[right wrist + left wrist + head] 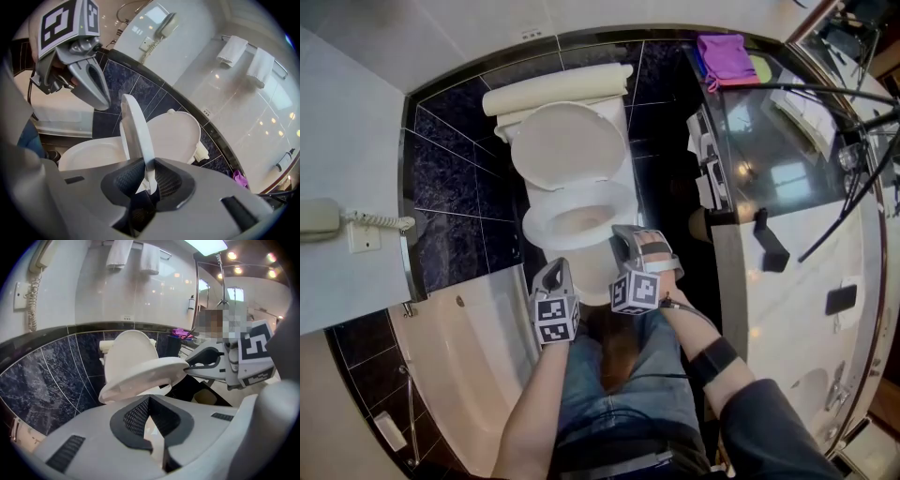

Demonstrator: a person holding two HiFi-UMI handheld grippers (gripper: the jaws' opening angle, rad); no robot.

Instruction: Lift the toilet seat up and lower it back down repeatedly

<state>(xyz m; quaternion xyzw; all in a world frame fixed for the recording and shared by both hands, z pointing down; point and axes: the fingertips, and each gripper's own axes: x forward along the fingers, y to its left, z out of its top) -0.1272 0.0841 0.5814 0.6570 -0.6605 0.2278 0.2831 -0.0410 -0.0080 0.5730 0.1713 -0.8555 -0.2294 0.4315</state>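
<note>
White plastic, the toilet seat [536, 220] stands partway through its swing. It is clear of the bowl [89, 154] below and well short of the lid [567, 145], which leans upright against the tank. In the left gripper view the seat [140, 373] tilts up at the front with open space beneath it. No picture shows whether it is going up or coming down.

The right gripper [623, 232] has it by the front rim. In the right gripper view the thin edge of the seat [136, 126] runs straight down between the dark pads, and the jaws are clamped on it from both sides [147, 176]. The left gripper [555, 265] hangs just beside the bowl's front and touches nothing. Its jaws [152, 404] stand a little apart, with only a narrow slit between them and nothing in it.

My judgement is that one lift or one lowering is half done. How many rounds are already finished cannot be read from here, and since the task asks for repeats, more travel both ways is likely left. The grip looks secure enough to carry the seat either way.

Further out, a bathtub [459, 328] sits to the left and a wall phone [319, 220] hangs above it
</note>
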